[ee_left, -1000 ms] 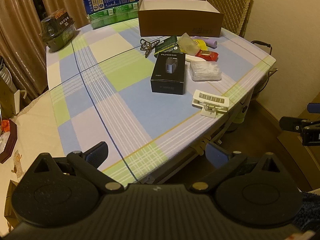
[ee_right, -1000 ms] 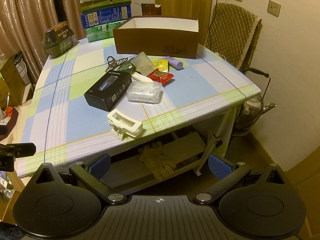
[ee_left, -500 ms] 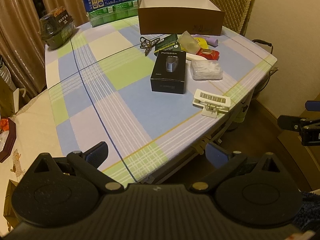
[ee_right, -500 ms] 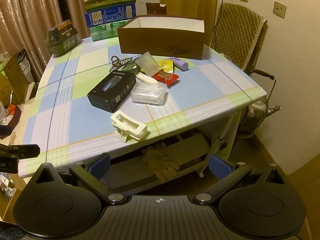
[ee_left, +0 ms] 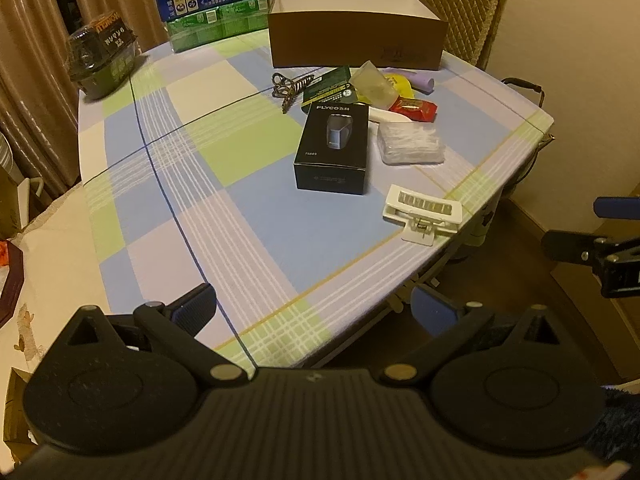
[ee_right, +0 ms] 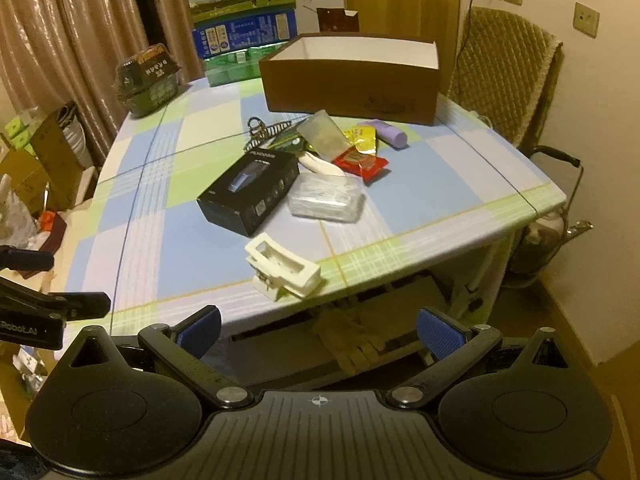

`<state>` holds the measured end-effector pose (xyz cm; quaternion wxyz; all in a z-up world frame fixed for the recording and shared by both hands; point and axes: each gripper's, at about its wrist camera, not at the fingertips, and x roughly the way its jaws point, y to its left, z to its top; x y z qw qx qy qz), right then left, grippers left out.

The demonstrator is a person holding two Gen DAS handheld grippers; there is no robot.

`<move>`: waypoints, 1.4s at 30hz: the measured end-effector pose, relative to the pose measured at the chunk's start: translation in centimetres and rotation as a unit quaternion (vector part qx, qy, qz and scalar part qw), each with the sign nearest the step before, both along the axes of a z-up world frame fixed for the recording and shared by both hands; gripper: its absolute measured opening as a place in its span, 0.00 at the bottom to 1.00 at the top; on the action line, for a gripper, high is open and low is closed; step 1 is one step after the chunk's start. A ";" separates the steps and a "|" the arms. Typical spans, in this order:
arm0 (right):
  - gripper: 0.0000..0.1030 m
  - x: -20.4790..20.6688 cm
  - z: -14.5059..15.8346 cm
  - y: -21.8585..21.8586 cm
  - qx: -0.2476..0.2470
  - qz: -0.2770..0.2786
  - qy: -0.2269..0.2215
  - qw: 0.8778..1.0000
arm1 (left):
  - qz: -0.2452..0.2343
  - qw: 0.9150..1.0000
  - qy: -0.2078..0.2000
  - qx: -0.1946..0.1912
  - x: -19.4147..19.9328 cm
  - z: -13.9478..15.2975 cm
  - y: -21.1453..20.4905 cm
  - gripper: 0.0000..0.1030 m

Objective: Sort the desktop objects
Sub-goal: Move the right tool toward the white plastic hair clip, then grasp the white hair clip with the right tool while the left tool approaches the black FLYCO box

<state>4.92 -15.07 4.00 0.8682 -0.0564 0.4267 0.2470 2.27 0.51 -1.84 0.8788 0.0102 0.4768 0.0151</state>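
Note:
An open brown box (ee_left: 356,26) (ee_right: 352,76) stands at the far side of the checked table (ee_left: 224,200). In front of it lie a black shaver box (ee_left: 334,148) (ee_right: 250,192), a clear plastic case (ee_left: 410,146) (ee_right: 326,198), a white clip (ee_left: 424,214) (ee_right: 284,266), a red packet (ee_right: 360,164), a yellow packet (ee_right: 362,138), a purple tube (ee_right: 390,134), keys (ee_left: 290,86) and a green card (ee_left: 328,86). My left gripper (ee_left: 314,306) is open over the table's near edge. My right gripper (ee_right: 320,328) is open, short of the table, empty.
A dark food container (ee_left: 104,62) sits at the table's far left corner. Milk cartons (ee_right: 244,20) stand behind the brown box. A quilted chair (ee_right: 504,80) is at the right. Gloves (ee_right: 352,340) lie on a shelf under the table. Boxes (ee_right: 44,160) crowd the floor at left.
Both grippers have drifted slightly towards the table, so the objects look a little nearer. Nothing on the table has moved, and both jaws stay apart.

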 end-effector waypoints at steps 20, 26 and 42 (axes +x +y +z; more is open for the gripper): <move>0.98 4.7 -2.1 3.0 0.000 0.083 -0.019 0.996 | 0.020 1.000 0.003 -0.002 4.8 -1.5 0.7 0.99; 0.97 5.6 -3.4 4.0 -0.002 0.126 -0.026 0.992 | 0.022 1.000 0.008 -0.006 6.0 -2.4 1.1 0.99; 0.62 8.7 -8.2 6.5 -0.049 0.231 0.004 0.972 | 0.056 0.998 0.031 -0.008 8.5 -5.0 2.2 0.99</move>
